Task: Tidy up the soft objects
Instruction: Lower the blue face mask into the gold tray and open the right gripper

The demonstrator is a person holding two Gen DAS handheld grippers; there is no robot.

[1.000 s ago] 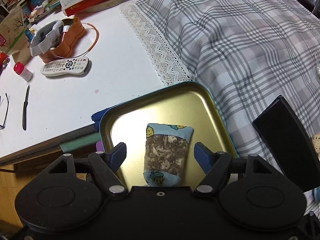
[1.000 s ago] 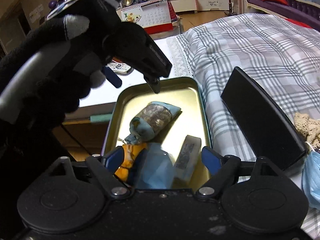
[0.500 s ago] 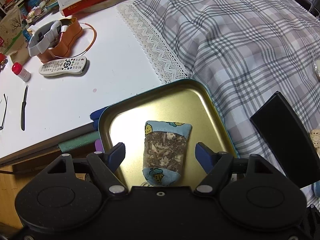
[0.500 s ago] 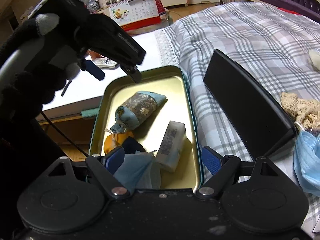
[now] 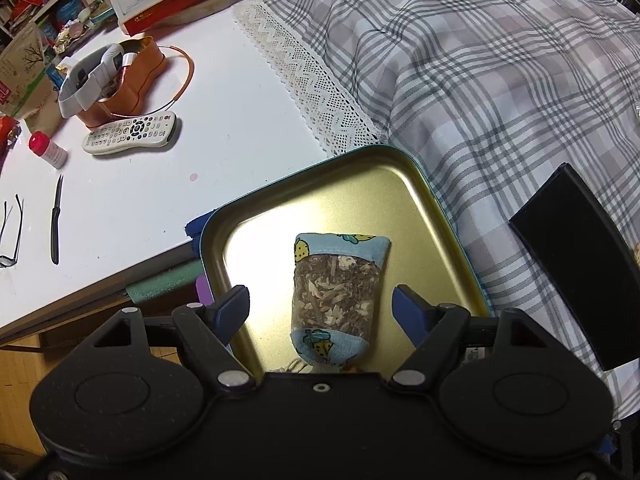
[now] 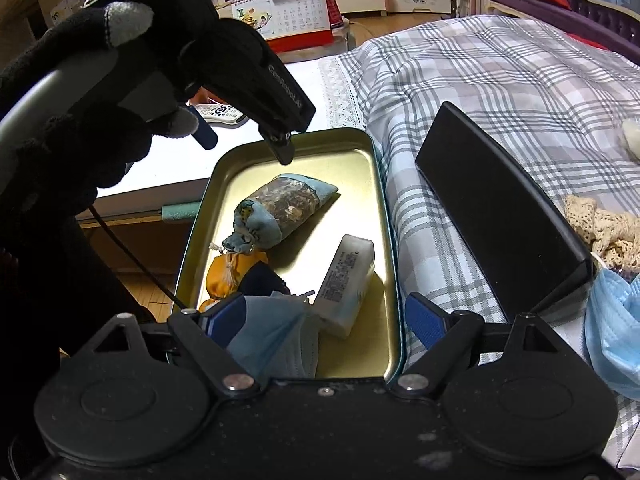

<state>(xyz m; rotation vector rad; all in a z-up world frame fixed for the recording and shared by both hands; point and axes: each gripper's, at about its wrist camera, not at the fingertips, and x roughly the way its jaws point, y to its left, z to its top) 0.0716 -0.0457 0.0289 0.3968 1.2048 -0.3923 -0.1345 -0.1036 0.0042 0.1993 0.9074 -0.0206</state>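
Note:
A blue cloth sachet [image 5: 336, 296] with dried herbs behind a clear window lies flat in the gold tin tray [image 5: 320, 200]. My left gripper [image 5: 320, 300] hangs over it, open, one finger on each side and neither touching. In the right wrist view the sachet [image 6: 280, 210] lies mid-tray [image 6: 376, 152] beneath the left gripper [image 6: 245, 146], held by a black-gloved hand. My right gripper [image 6: 322, 312] stands open over the tray's near end, where a blue face mask [image 6: 272, 340] lies by its left finger. An orange pouch [image 6: 224, 276] and a white packet [image 6: 346, 284] are also in the tray.
A black box lid [image 6: 500, 216] leans on the plaid quilt [image 5: 480, 80] right of the tray. A second blue mask [image 6: 612, 332] and a lace cloth [image 6: 604, 228] lie beyond it. The white table [image 5: 160, 184] holds a remote [image 5: 130, 132] and a knife [image 5: 56, 220].
The left gripper's fingers have spread a little wider around the sachet. The right gripper has drawn back slightly, leaving the blue mask lying at the tray's near end.

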